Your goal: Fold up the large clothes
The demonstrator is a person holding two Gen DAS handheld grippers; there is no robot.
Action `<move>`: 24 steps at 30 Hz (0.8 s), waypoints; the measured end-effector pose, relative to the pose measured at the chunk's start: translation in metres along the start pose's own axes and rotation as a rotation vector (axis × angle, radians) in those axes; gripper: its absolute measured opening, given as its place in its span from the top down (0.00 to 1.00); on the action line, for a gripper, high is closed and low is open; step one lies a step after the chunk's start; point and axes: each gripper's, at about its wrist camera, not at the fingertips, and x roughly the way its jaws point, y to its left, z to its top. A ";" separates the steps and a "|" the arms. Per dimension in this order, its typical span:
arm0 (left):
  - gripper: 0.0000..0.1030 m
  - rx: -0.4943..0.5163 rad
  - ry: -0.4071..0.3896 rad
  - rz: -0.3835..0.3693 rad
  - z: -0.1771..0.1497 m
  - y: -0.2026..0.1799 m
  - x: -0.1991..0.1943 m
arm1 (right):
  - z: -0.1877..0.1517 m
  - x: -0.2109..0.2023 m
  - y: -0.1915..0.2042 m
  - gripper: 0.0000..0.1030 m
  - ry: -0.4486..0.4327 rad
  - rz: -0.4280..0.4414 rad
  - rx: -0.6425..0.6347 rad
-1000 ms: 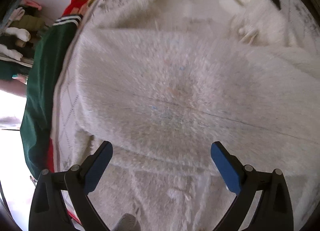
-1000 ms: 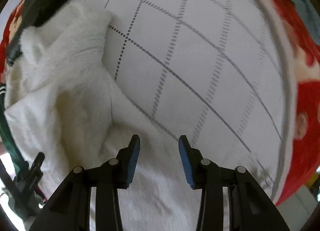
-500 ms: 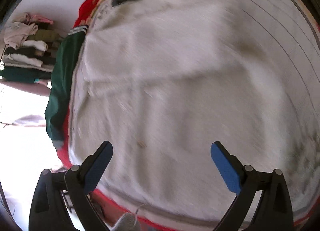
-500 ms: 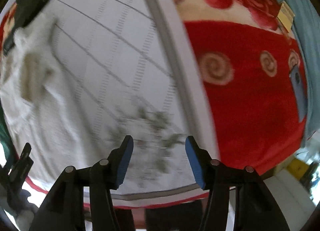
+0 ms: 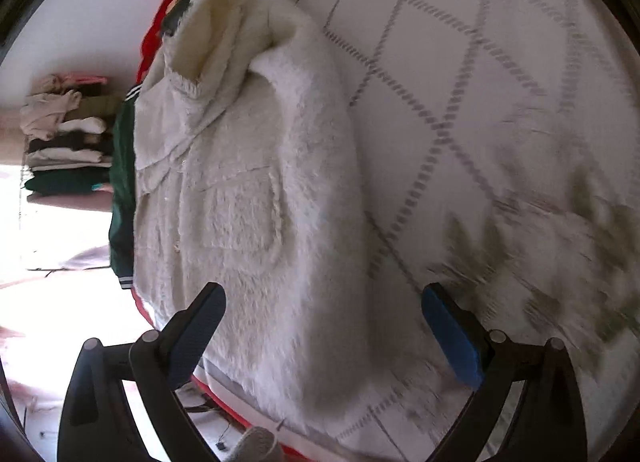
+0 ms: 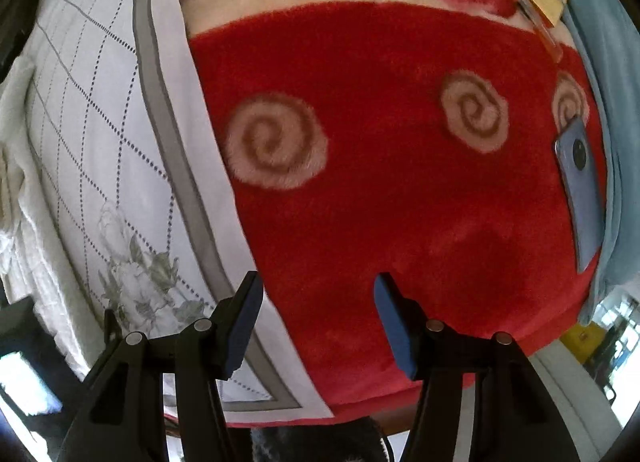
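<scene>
Over the bed, both tools are now pulled back and empty. A second ago the left hand-held gripper [image 5: 322, 336] was pressed right down over the fluffy white coat [image 5: 248, 198], fur filling its view; now it sits higher and further off, fingers spread wide with nothing between them, and the whole coat shows at once. It lies on the left part of the quilted white bedspread [image 5: 480, 110], folded into a long narrow block, pocket facing up and collar bunched at the far end. The right hand-held gripper [image 6: 318, 320] has swung well away from the coat: a second ago its fingers hung over the coat's edge, and now they hover apart over the red blanket [image 6: 380, 202], gripping nothing, with only a sliver of white fur at the left rim of its view.

My read: the lengthwise fold is laid and let go, and a crosswise fold, collar end to hem end, looks like what remains.

Room to move is lopsided. The coat's left edge runs close beside a green garment [image 5: 120, 166] and the bed's side, so little slack there. To the right, open bedspread stretches away. Further right on the blanket lies a phone [image 6: 580, 190], close to the blue cloth [image 6: 616, 102], well clear of the coat.
</scene>
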 end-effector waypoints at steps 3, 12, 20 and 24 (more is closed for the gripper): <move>0.01 -0.045 -0.028 0.108 0.008 0.019 0.010 | 0.022 0.001 -0.004 0.42 -0.009 0.019 -0.021; 0.35 -0.129 -0.012 0.113 0.015 0.071 0.041 | 0.061 0.000 0.057 0.42 -0.013 0.242 -0.079; 0.81 -0.248 -0.045 0.019 0.014 0.123 0.030 | 0.101 0.000 0.141 0.34 0.030 0.665 -0.217; 0.82 -0.271 -0.037 -0.015 0.018 0.137 0.031 | 0.119 -0.003 0.180 0.30 0.082 0.864 -0.256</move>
